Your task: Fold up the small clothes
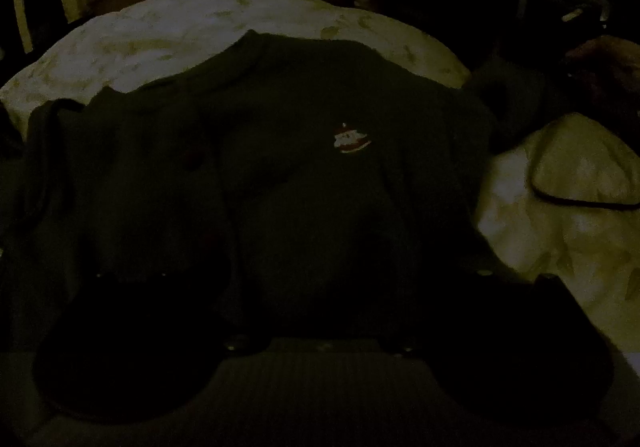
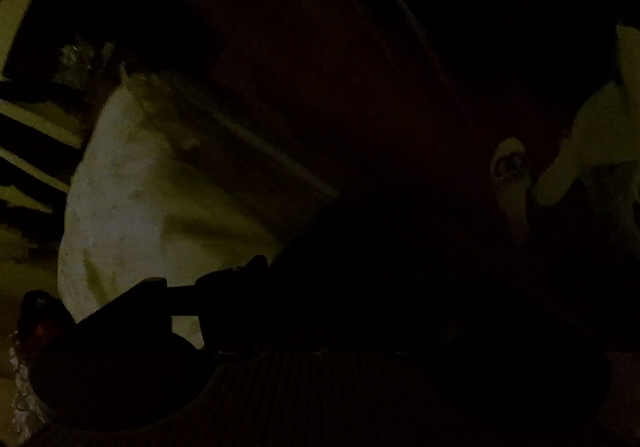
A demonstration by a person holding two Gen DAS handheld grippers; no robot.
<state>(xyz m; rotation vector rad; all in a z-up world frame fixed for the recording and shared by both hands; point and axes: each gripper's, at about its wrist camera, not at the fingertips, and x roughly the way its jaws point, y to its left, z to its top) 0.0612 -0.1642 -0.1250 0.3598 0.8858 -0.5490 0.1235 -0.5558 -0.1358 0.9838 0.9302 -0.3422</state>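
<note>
Darkness hides much. Left gripper (image 1: 320,279) hangs with jaws spread over the near hem of a dark sweater (image 1: 260,175), flat on the bed (image 1: 180,27), neck toward its far edge. Right gripper (image 2: 320,307) seems open, nothing visibly held.

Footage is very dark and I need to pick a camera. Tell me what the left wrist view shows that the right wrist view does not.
Only the left wrist view shows the dark sweater, spread flat, with its small red-and-white chest emblem.

Only the right wrist view shows the other black handheld gripper from the side, against pale cloth.

Both show the pale patterned bed cover and dim dark furniture behind.
</note>
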